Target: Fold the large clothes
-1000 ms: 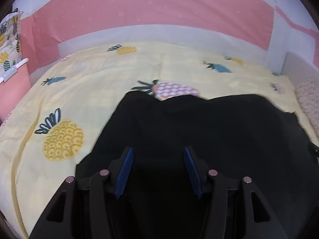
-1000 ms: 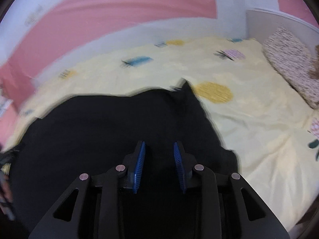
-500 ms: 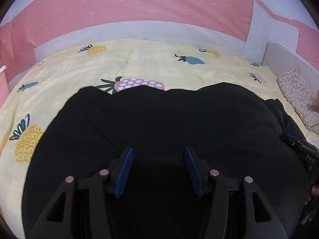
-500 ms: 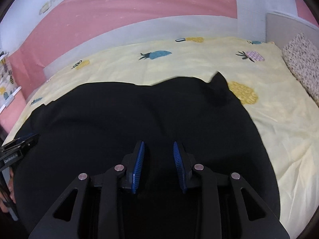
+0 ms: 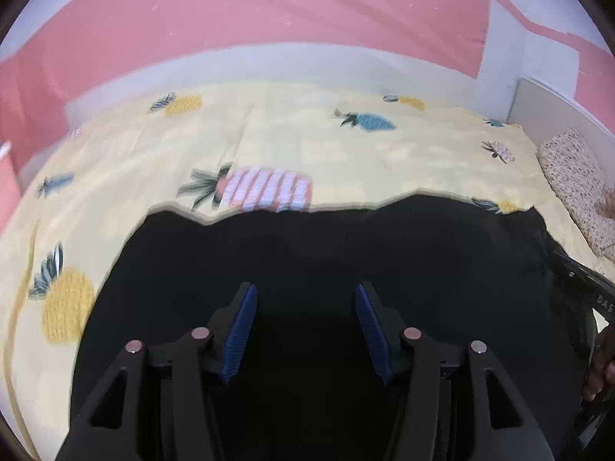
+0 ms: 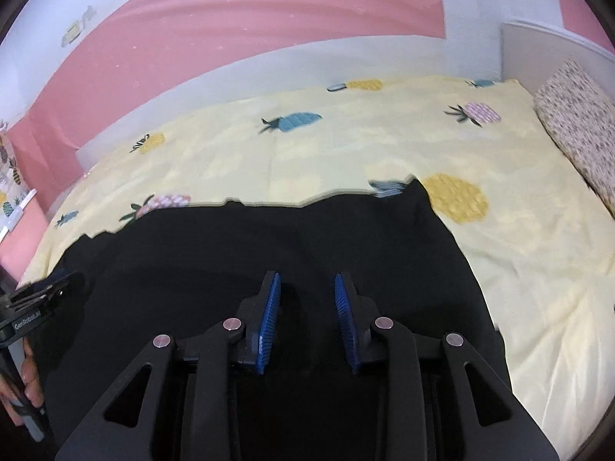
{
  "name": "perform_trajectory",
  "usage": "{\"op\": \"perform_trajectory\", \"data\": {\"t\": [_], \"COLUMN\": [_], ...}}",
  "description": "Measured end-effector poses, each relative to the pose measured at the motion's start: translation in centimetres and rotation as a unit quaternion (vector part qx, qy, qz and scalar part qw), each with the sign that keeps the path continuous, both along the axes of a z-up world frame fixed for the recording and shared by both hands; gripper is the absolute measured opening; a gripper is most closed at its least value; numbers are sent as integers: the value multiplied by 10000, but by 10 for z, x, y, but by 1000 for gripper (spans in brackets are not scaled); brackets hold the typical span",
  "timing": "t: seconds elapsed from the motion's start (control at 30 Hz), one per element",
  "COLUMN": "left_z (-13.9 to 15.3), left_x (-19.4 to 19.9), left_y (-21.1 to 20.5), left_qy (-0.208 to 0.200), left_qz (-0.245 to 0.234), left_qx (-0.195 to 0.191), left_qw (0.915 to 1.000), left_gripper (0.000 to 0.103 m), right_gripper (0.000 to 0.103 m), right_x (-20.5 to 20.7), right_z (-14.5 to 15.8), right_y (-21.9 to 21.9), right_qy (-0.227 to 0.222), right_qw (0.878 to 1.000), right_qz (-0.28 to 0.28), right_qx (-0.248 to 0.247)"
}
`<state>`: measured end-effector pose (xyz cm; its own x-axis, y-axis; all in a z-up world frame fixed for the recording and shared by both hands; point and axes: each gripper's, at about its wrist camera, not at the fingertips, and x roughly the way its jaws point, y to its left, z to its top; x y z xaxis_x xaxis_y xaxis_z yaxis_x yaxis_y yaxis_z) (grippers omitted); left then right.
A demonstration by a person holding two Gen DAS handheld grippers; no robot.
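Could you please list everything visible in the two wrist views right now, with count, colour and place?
black garment: one, black, spread over the near part of the bed, under both grippers.
bedsheet: one, pale yellow with pineapple prints, covering the bed.
patterned cushion: one, speckled beige, at the bed's right end.
wall: pink with a white band, behind the bed.
headboard: one, white, at the right end.
left gripper: one, black with blue pads, jaws apart over the garment; whether they pinch cloth cannot be told.
right gripper: one, black with blue pads, narrower gap, same doubt.
hand: on the left gripper's handle.
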<state>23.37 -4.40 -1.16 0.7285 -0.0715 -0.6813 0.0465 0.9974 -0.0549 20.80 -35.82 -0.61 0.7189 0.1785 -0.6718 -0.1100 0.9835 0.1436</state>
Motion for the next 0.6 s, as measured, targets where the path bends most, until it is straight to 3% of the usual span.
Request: {"op": "perform_trajectory", "data": {"t": [0.1,0.23,0.33,0.5,0.6], "left_z": [1,-22,-38,-37,-20], "left_x": [30,66,75,73,55], "left_y": [-18,-24,-12,-19,-11], "left_qy": [82,449,582,527,296], "left_qz": [-233,-220,-121,-108,73], "left_qx": [154,455,106,306,360], "left_qw": [9996,9977,9982,9981,9989], "left_gripper": [57,59,62,62,62], "right_gripper": [33,33,33,33,34], "right_x": [31,65,75,73,46], "right_z": [-6,-25,-45,-45,-21], "right_y": [6,-21,-44,-43,-48], "right_qy": [204,631,866,854,528], "right_qw": [9996,9971,9948,9946,9967], "right_qz": [82,-368,-542,-583,-619], "right_qx": [-155,-207,32,-92,75]}}
